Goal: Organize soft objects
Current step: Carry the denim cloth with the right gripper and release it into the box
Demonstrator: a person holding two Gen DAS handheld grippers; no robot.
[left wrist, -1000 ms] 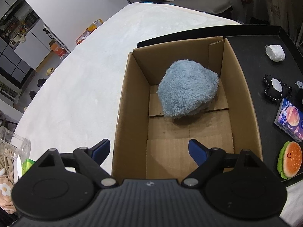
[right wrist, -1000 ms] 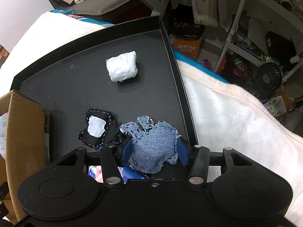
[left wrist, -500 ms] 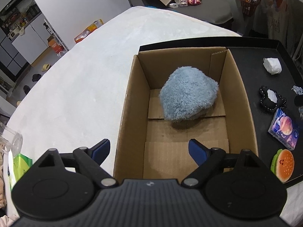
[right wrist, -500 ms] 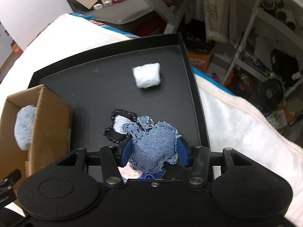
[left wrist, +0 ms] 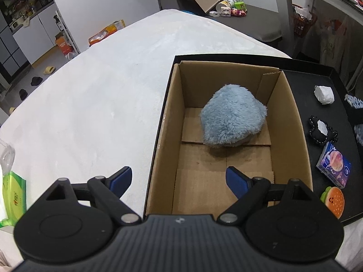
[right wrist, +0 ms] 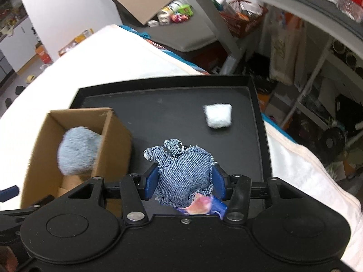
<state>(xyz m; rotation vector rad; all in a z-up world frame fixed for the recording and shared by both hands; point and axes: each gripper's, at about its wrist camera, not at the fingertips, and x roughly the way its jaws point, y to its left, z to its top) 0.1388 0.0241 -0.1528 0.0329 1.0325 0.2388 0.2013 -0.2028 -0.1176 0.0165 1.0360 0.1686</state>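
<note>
Denim toy [right wrist: 185, 176] is squeezed tight in the right gripper [right wrist: 185, 180], up above the black tray [right wrist: 158, 113]. Left gripper [left wrist: 177, 179] is wide open w/ nothing in it. Next: carry it over the cardboard box [right wrist: 113, 145], by the blue fluffy toy [right wrist: 77, 149], & let go.

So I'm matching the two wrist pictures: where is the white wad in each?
Left wrist: white wad far right, on the black tray.
Right wrist: white wad upper centre-right, same tray.
Shared landmark: cardboard box holding the blue fluffy toy.
</note>
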